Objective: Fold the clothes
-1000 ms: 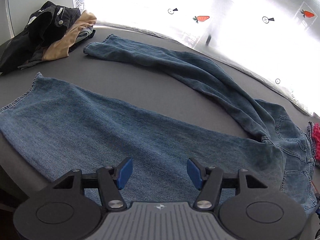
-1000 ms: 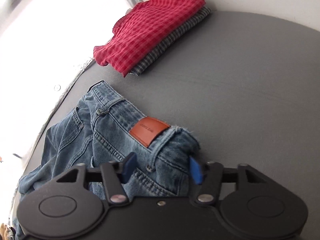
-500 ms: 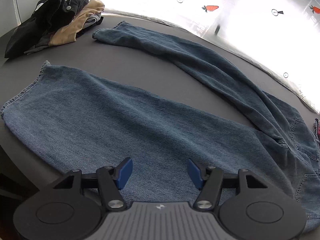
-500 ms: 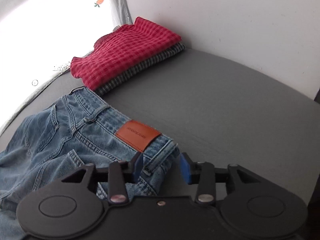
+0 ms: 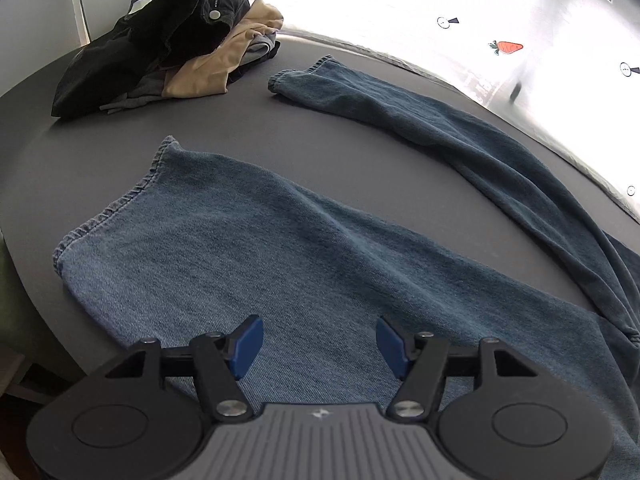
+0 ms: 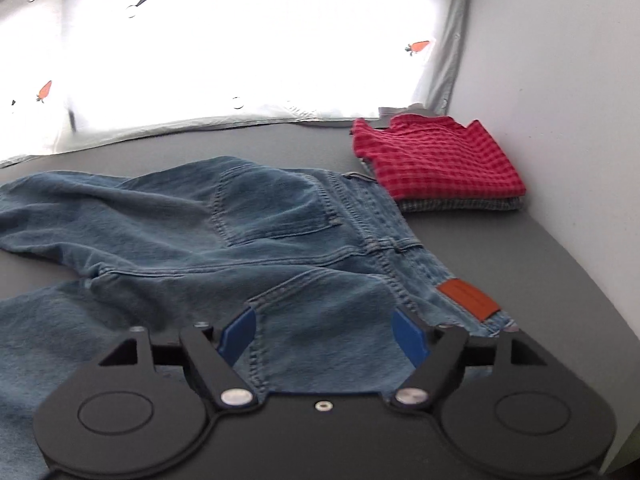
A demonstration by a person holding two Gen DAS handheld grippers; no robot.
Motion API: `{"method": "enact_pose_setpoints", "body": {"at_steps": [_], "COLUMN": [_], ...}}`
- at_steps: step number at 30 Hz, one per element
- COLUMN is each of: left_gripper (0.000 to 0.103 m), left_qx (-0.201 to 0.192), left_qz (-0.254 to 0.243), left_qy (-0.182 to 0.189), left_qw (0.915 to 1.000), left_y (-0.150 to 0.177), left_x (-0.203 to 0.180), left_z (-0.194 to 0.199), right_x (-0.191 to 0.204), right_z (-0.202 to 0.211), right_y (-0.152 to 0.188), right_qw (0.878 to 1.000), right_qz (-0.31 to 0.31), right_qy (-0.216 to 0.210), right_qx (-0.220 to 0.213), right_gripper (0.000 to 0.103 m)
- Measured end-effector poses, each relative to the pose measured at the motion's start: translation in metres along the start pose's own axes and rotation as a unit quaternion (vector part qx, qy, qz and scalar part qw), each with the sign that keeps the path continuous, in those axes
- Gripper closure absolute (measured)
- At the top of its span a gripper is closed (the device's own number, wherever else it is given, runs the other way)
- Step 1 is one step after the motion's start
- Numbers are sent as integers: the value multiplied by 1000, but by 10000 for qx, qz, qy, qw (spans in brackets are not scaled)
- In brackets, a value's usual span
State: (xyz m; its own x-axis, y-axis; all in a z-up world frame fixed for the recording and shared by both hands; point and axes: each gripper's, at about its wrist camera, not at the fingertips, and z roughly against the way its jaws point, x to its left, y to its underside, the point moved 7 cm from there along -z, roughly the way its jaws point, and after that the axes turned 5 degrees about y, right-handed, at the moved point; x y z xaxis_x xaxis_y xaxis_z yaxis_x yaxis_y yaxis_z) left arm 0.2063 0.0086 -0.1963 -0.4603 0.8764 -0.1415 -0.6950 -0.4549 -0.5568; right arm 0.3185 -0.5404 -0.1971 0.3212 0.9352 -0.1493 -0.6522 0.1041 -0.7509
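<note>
**Jeans spread flat, both tools open above them**

The blue jeans point(image 5: 320, 256) lie spread on the grey surface point(image 5: 100, 152), legs parted, one leg running along its far edge and the waistband point(image 6: 400, 248) towards the right side. The left tool point(image 5: 319, 344) hangs over the near leg, its jaws opening, gripping nothing. The right tool point(image 6: 325, 334) hangs over the seat, jaws opening, gripping nothing. A folded red checked shirt point(image 6: 436, 156) occupies the far right corner; a dark clothes heap point(image 5: 160, 40) the far left.
</note>
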Motion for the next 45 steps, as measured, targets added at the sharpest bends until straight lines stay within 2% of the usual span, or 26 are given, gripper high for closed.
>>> {"method": "enact_pose_setpoints", "body": {"at_steps": [3, 6, 10, 13, 16, 19, 24, 31, 34, 36, 38, 41, 43, 45], "left_gripper": [33, 32, 32, 31, 31, 31, 30, 31, 32, 32, 32, 32, 40, 61], "left_qx": [-3, 148, 452, 349, 297, 219, -123, -340, -400, -361, -295, -306, -402, -473], "left_qz": [-217, -210, -66, -184, -253, -27, -80, 22, 7, 11, 48, 117, 105, 195], "left_qy": [12, 10, -23, 139, 55, 207, 447, 784, 886, 908, 935, 971, 964, 925], "left_qw": [9998, 9997, 9990, 9991, 9992, 9995, 9989, 9963, 9953, 9952, 9952, 9947, 9945, 9944], "left_y": [-16, -27, -46, -64, -85, -110, -159, -221, -236, -243, -247, -251, -255, -259], "left_x": [19, 39, 77, 89, 100, 107, 96, 72, 60, 54, 49, 42, 38, 34], "left_z": [-16, -45, -89, -101, -116, -126, -143, -191, -208, -220, -231, -241, -244, -247], "right_x": [56, 109, 164, 189, 212, 232, 260, 299, 312, 322, 334, 354, 372, 392], "right_z": [10, 25, 43, 51, 49, 46, 31, 8, -3, -11, -21, -34, -40, -41], "right_y": [2, 2, 4, 8, 12, 7, -10, -32, -35, -35, -34, -35, -37, -37], "right_qw": [9995, 9981, 9961, 9970, 9978, 9978, 9979, 9944, 9874, 9777, 9667, 9524, 9407, 9243], "right_qz": [122, 371, 785, 698, 575, 572, 530, 1003, 1528, 2045, 2514, 3035, 3390, 3806], "right_qy": [-270, -477, -409, -323, -203, -89, -28, 150, 346, 470, 476, 301, 113, -73], "right_qx": [127, 109, -32, 45, 274, 331, 358, 288, 233, 99, 34, 12, -85, -262], "right_gripper": [26, 26, 25, 24, 23, 23, 22, 22, 22, 27, 43, 52, 52, 52]}}
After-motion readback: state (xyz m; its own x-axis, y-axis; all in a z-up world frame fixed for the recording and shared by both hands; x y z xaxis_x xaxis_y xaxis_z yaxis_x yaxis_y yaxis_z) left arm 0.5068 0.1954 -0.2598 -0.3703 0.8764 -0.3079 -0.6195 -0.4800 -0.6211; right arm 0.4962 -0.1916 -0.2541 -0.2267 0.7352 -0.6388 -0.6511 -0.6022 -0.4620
